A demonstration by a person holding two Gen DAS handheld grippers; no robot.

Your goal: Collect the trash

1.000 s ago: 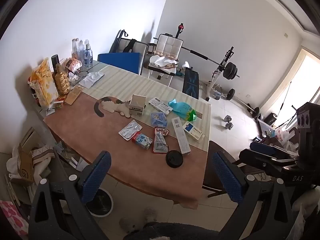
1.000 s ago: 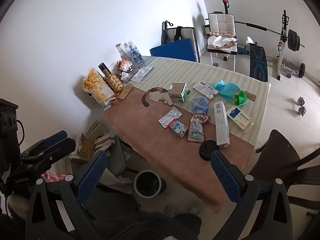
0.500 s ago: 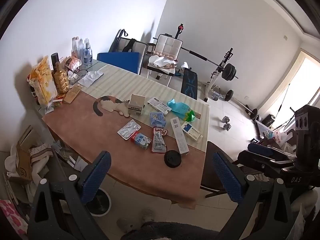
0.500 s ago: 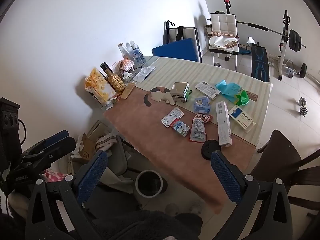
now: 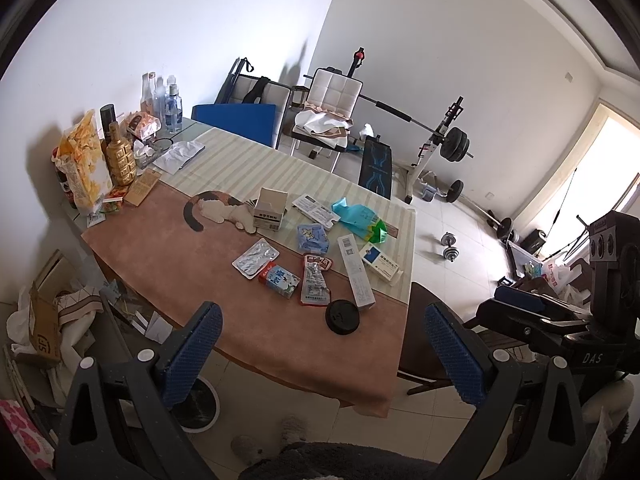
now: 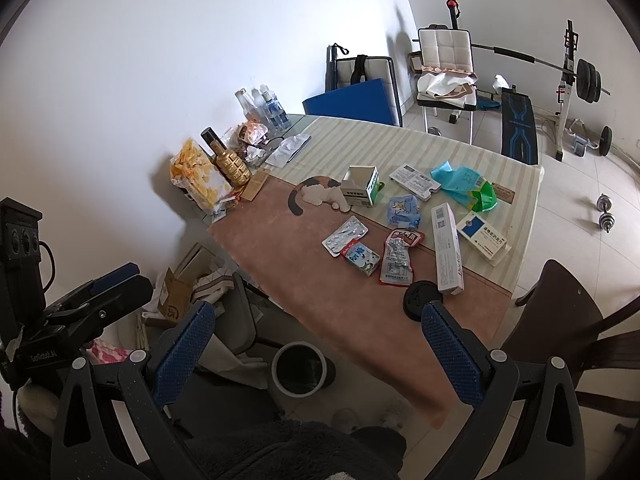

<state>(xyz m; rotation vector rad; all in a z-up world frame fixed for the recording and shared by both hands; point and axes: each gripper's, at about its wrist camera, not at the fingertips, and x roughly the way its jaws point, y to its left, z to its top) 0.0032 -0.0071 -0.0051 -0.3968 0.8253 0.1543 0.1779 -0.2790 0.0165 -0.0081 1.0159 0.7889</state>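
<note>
Both grippers, left (image 5: 323, 346) and right (image 6: 316, 344), hang wide and empty; next, reach the lid (image 5: 342, 317) at the table's (image 5: 256, 332) near edge.

Both wrist cameras looked down from above and well back from the desk (image 5: 248, 332), each past its own blue fingers (image 5: 192, 356). The left view faced the desk's near edge; the right view stood further right, angled leftward. Both shared the desk (image 6: 320, 300) and bin (image 6: 300, 368).
</note>
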